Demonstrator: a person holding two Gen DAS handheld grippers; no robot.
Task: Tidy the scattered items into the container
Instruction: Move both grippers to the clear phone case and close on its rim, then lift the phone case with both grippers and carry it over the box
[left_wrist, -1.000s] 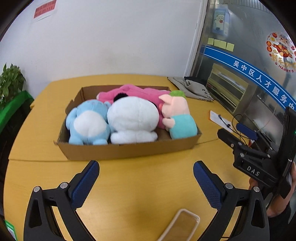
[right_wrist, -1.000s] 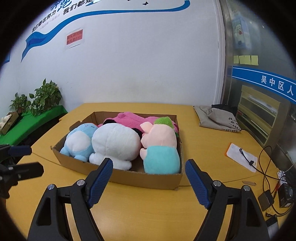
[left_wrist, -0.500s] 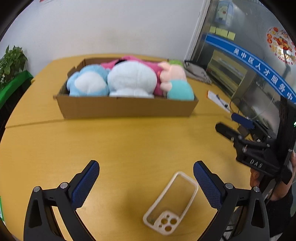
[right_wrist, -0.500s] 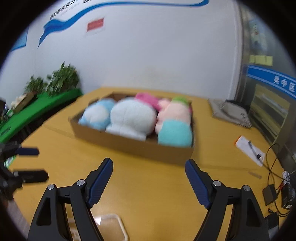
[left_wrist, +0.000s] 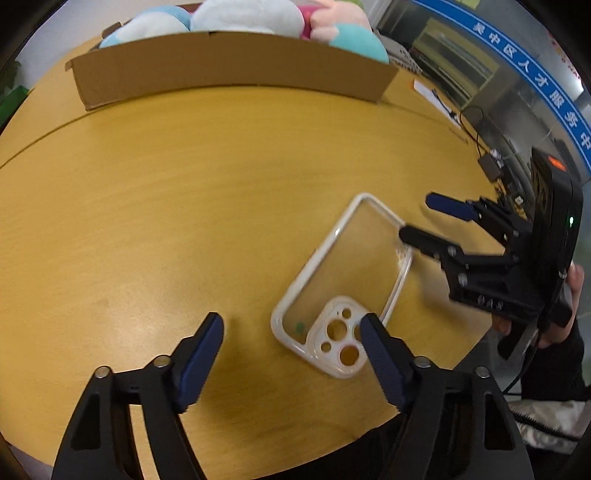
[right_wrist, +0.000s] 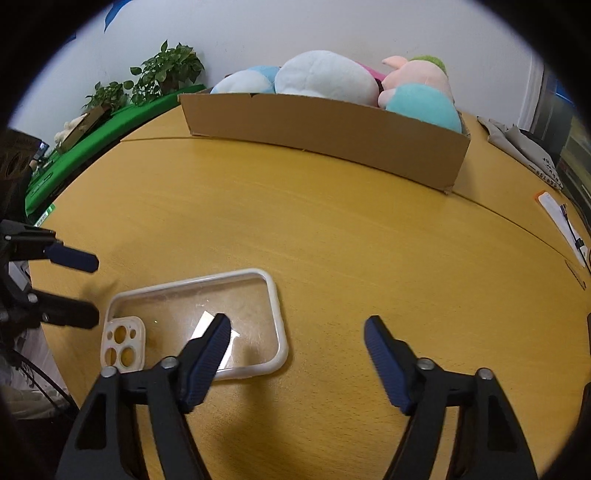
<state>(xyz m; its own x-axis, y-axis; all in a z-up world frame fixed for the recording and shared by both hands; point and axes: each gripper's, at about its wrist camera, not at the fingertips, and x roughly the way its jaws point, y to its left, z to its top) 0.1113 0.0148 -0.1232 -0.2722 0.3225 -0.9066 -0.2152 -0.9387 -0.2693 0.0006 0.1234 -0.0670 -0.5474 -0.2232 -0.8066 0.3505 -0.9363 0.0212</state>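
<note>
The phone case (left_wrist: 341, 284) lies flat on the table (left_wrist: 184, 206), at six o'clock from the box (left_wrist: 229, 61). Both the left gripper (left_wrist: 291, 336) and the right gripper (right_wrist: 297, 338) are closing, nothing clamped. One rim should be straddled squarely before being pinched.

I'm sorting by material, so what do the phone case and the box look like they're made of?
Phone case: likely clear plastic back with a softer milky-white rim; the table grain shows through and light glints on it.
Box: brown corrugated cardboard, matte, with raw cut edges.
</note>
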